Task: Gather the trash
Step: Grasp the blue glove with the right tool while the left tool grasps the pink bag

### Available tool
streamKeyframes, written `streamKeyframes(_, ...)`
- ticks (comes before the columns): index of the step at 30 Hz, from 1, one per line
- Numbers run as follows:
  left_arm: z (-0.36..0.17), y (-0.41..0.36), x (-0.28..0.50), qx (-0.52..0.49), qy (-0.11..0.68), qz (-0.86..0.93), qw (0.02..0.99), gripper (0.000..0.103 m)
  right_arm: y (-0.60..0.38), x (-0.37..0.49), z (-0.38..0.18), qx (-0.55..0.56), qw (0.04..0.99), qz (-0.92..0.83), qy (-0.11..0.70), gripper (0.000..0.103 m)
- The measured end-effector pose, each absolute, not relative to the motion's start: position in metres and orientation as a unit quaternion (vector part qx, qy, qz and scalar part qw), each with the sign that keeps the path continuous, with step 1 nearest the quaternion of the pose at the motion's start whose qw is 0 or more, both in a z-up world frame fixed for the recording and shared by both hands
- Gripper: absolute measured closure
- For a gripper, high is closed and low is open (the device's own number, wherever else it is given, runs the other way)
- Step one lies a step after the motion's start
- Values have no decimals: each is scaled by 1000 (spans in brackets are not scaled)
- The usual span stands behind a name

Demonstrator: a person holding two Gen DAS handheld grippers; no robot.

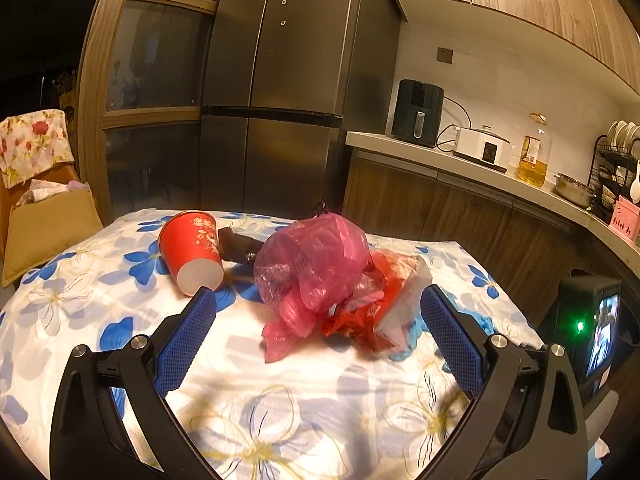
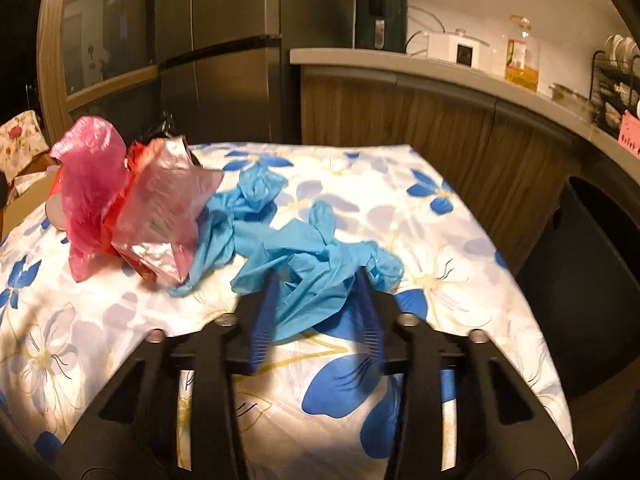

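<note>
On the flowered tablecloth point(image 1: 280, 408) lies a heap of trash. It holds a crumpled pink plastic bag point(image 1: 312, 260), a red wrapper point(image 1: 360, 316) and a bit of blue glove point(image 1: 402, 354). A red paper cup point(image 1: 192, 248) lies on its side to the left, with a dark wrapper point(image 1: 240, 246) behind it. My left gripper point(image 1: 320, 304) is open wide, its blue pads on either side of the heap and apart from it. My right gripper point(image 2: 317, 274) is shut on a crumpled blue glove point(image 2: 312, 248) near the table's middle. A second blue glove point(image 2: 248, 196) lies behind it, beside the pink bag point(image 2: 88, 168) and a shiny pink wrapper point(image 2: 160, 216).
A black bin point(image 2: 592, 280) stands on the floor past the table's right edge. Behind it runs a kitchen counter point(image 2: 400, 64) with appliances and an oil bottle point(image 2: 520, 56). A steel fridge point(image 1: 280, 80) stands beyond the table. A chair with a cardboard box point(image 1: 48, 224) is at the left.
</note>
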State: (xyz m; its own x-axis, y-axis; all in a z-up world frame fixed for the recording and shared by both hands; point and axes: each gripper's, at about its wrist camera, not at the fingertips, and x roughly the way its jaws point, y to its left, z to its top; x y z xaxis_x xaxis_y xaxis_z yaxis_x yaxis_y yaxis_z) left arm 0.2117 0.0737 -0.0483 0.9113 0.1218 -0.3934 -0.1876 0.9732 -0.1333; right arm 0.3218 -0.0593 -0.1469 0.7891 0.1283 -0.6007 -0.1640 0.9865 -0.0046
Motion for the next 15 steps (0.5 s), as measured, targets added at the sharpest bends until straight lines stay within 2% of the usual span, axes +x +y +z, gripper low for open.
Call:
streamKeyframes(3, -48, 74, 222, -82, 196, 78, 974, 6, -63, 319, -145, -17, 947, 85, 308, 90)
streamKeyframes(12, -53, 77, 263, -75, 213, 91, 970, 6, -78, 288, -123, 2, 963, 87, 254, 93)
streamKeyframes(15, -59, 76, 273, -72, 228, 90, 967, 12, -80, 281, -120, 5, 965, 90, 247, 94)
